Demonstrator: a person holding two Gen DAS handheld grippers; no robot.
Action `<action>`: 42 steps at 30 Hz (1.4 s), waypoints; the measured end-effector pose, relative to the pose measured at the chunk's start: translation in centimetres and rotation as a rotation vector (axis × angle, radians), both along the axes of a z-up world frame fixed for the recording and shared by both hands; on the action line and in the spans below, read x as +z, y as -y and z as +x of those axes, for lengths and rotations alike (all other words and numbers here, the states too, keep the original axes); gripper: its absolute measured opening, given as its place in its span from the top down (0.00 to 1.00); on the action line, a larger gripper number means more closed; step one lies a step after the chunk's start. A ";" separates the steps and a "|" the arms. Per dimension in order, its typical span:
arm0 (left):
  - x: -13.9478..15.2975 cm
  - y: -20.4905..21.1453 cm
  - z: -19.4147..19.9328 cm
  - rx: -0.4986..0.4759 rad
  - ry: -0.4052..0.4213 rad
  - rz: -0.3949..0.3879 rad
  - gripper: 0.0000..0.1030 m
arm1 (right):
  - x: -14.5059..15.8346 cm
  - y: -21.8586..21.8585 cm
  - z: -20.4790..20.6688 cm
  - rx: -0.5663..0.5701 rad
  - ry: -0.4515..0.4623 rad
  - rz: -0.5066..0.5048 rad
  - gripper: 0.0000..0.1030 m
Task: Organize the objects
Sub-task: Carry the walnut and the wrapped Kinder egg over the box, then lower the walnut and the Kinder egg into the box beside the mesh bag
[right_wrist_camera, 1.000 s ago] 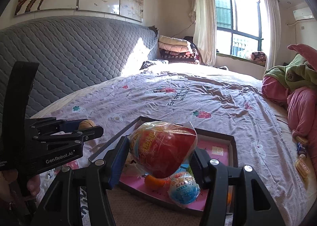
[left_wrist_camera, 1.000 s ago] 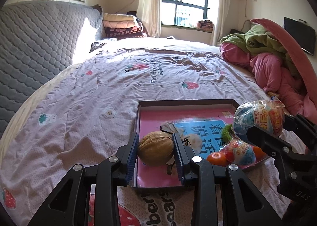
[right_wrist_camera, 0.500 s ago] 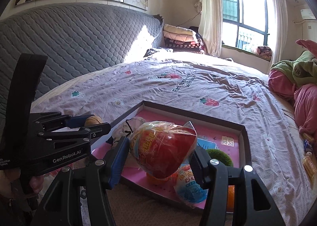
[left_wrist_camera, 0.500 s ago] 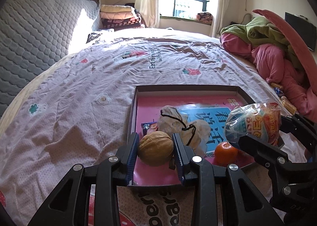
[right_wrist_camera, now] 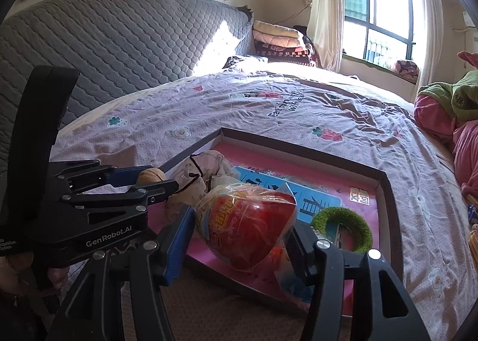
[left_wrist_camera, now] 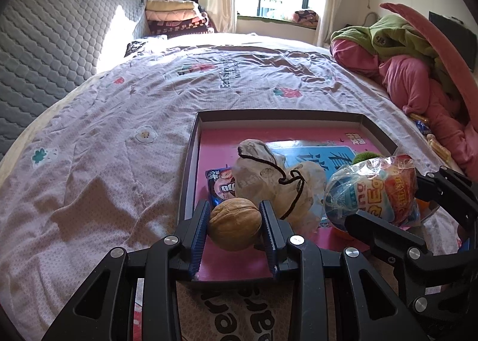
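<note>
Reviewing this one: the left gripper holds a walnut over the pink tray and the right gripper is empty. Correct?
Not quite. The right gripper is not empty: its pads clamp a red toy egg in clear wrap, as the right wrist view shows. The rest stands: the left gripper holds the walnut over the pink tray.

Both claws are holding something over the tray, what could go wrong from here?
1. The walnut is round and pinched only at its sides by the left claw; it may slip and roll off the tray.
2. The right claw grips the wrapped egg through slick, loose plastic, so it could slide out.
3. The claws are close together and might collide.
</note>
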State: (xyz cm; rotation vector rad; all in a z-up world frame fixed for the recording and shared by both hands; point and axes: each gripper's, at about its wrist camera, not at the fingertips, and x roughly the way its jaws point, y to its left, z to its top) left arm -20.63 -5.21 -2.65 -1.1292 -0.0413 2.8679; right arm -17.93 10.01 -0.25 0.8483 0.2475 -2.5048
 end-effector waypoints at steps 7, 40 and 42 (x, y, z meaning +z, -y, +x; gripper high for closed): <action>-0.8 -0.2 -0.3 -0.006 0.011 0.001 0.66 | -0.4 0.6 -0.4 0.016 -0.008 0.020 0.44; -2.1 -0.3 -0.7 -0.016 0.033 0.004 0.66 | -1.5 1.2 -0.4 0.055 -0.010 0.095 0.45; -2.0 -0.3 -0.5 -0.016 0.031 0.005 0.66 | -1.5 1.2 -0.4 0.055 -0.010 0.095 0.45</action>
